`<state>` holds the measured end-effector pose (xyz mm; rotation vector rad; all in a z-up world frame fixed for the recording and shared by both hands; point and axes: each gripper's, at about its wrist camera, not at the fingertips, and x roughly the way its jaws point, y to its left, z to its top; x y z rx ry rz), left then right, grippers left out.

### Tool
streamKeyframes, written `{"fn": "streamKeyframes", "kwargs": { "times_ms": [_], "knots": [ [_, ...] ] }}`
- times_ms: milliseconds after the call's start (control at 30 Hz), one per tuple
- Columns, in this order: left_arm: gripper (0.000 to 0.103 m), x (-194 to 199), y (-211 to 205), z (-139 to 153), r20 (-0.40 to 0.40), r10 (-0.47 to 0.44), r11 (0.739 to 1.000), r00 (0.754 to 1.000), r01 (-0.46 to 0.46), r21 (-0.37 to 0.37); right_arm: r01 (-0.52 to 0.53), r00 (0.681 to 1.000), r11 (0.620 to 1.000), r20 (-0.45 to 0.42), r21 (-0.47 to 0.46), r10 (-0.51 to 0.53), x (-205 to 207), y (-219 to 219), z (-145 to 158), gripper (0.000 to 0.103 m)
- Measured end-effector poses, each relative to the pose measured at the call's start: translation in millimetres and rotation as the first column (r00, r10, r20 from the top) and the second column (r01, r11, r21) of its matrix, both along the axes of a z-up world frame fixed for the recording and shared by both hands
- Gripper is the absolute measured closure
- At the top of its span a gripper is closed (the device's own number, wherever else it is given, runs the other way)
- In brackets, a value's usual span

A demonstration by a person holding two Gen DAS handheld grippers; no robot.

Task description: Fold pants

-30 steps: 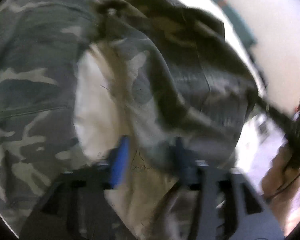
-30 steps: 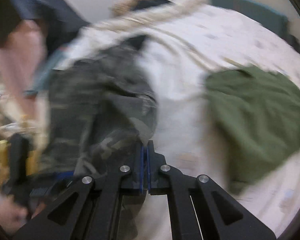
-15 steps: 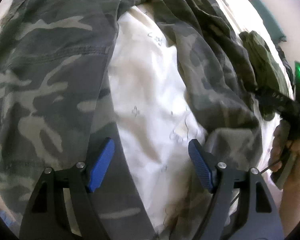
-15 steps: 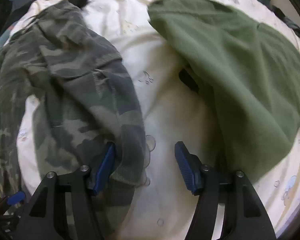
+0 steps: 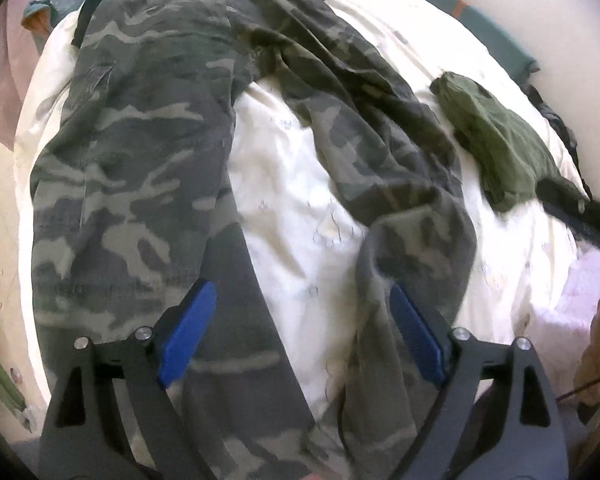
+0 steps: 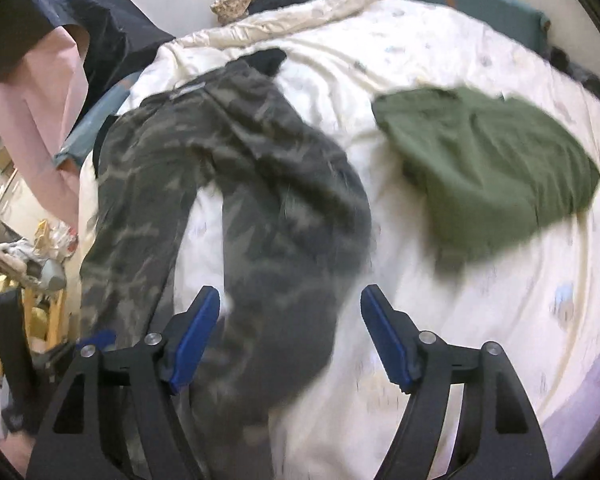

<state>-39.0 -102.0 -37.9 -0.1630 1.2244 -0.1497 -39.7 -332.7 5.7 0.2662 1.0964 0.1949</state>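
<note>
White bedding [image 5: 296,200] carries the camouflage pants [image 5: 140,160], spread with 2 legs apart, ready for folding. Both the left gripper [image 5: 300,336] and right gripper [image 6: 290,332] hover above the hems, jaws opening, gripping nothing. Nearby lies a green garment [image 6: 488,172].

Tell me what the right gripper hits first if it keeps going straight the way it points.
Most likely the camouflage pants: one leg lies on the white bedding directly ahead of the right gripper, whose jaws are opening with nothing pinched between them. The picture is blurred, so the gap is hard to judge.
</note>
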Motion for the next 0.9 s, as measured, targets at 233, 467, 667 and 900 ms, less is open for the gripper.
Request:
{"fn": "streamKeyframes", "kwargs": {
  "times_ms": [233,467,667,900],
  "knots": [
    [0.016,-56.2,-18.9,-17.9,-0.05,-0.015,0.999,0.999,0.013,-0.041,0.047,0.994,0.996,-0.098,0.078,-0.04,-63.2,-36.3,-29.6,0.028],
    [0.021,-98.4,-67.7,-44.7,-0.085,-0.121,0.993,0.989,0.12,-0.016,0.059,0.988,0.997,-0.146,0.047,-0.052,-87.5,-50.1,-49.3,0.028],
    [0.065,-91.5,-78.6,-59.7,-0.123,-0.137,0.99,0.983,0.14,0.013,0.107,0.985,0.99,-0.144,0.088,-0.093,-81.8,-58.4,-44.3,0.028],
    [0.092,-126.7,-68.2,-4.6,-0.121,-0.194,0.955,0.974,0.159,-0.249,0.137,0.985,0.985,-0.121,0.104,-0.124,-82.9,-65.7,-34.9,0.028]
  ]
}}
